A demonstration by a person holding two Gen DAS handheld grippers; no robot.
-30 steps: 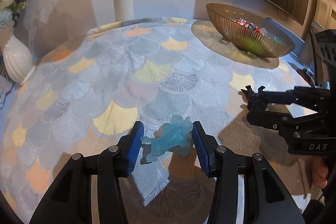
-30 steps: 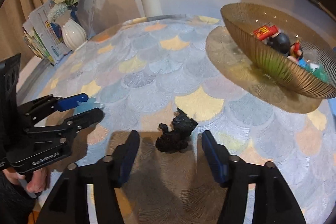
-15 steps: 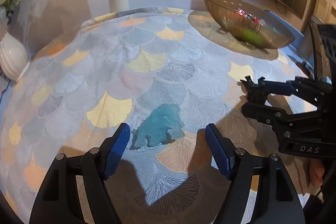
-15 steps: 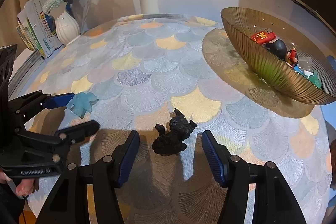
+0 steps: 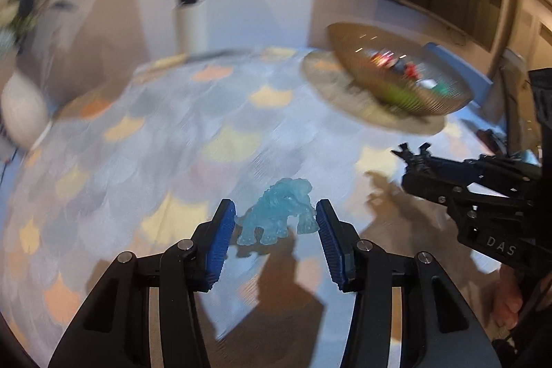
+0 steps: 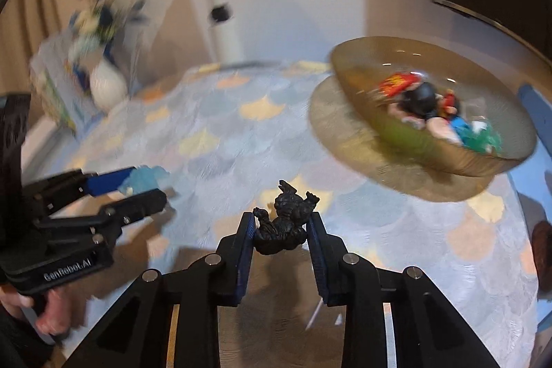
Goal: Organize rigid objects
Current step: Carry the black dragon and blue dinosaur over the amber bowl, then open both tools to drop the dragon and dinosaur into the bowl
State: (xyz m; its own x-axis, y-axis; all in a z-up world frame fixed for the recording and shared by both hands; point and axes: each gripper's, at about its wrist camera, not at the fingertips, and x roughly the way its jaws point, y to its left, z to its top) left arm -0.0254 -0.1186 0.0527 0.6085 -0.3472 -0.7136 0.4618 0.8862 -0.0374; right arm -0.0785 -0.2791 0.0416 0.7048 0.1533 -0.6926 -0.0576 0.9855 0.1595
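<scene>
My left gripper [image 5: 275, 216] is shut on a translucent blue animal figurine [image 5: 277, 216] and holds it above the patterned tablecloth. My right gripper [image 6: 281, 225] is shut on a black animal figurine [image 6: 284, 223], also lifted off the cloth. Each gripper shows in the other's view: the right one with the black figurine [image 5: 414, 157] at the right, the left one with the blue figurine [image 6: 143, 181] at the left. A golden ribbed bowl [image 6: 483, 161] at the back right holds several small toys; it also shows in the left wrist view [image 5: 431, 102].
The bowl stands on a round golden mat [image 6: 345, 147]. A white vase with blue flowers [image 6: 108, 85] and stacked papers stand at the table's back left. A white pole [image 5: 191, 12] rises behind the table. The scale-patterned tablecloth [image 5: 207, 133] covers the round table.
Both grippers have closed on their figurines and lifted them off the cloth. Both views are blurred with motion, and the bowl appears nearer in the right wrist view.
</scene>
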